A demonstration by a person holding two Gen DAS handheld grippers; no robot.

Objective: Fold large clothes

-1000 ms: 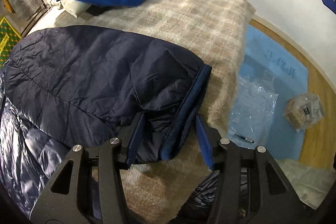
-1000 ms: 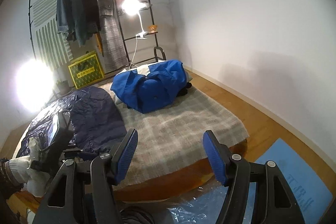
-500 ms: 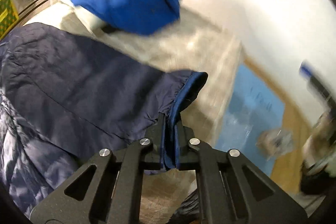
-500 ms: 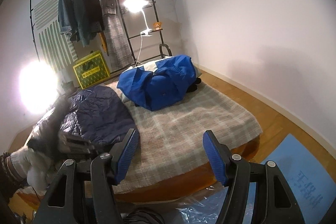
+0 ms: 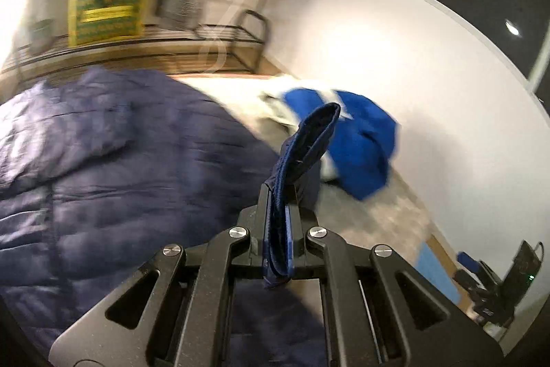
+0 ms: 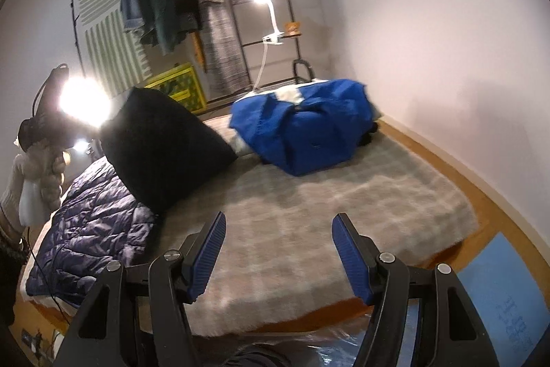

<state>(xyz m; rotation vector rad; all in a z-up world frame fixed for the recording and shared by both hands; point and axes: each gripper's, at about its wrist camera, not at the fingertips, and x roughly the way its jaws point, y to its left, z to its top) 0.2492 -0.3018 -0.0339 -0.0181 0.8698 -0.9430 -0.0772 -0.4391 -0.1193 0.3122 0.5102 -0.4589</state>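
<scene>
Left claw [image 5: 279,222]: clenched on the cuff [image 5: 309,140] of the dark puffer jacket [image 5: 103,160]; the cuff pokes up past the fingertips, centre of the left wrist view. Pinching the ribbed end probably gives a firm hold on slippery quilted cloth.

Sleeve [image 6: 161,147]: lifted off the bed, hanging as a dark slab at left centre of the right wrist view. My guess is that it is raised to be carried across the body for a fold.

Jacket body: spread flat on the bed [image 6: 309,212], lower left in both views, shiny quilting up. Looks laid out so the sleeves can come in.

Right claw [image 6: 278,250]: released, pads wide apart, nothing between them, hovering above the blanket at the bed's near edge. Seems kept free for the other sleeve or the hem.

Blue jacket [image 6: 302,133]: crumpled heap at the far end of the bed, upper centre right, well apart from the dark one; likely waiting its turn.

Clothes rack [image 6: 192,6]: against the back wall, upper centre, garments hung.

Blur: left view smeared; details there uncertain.
</scene>
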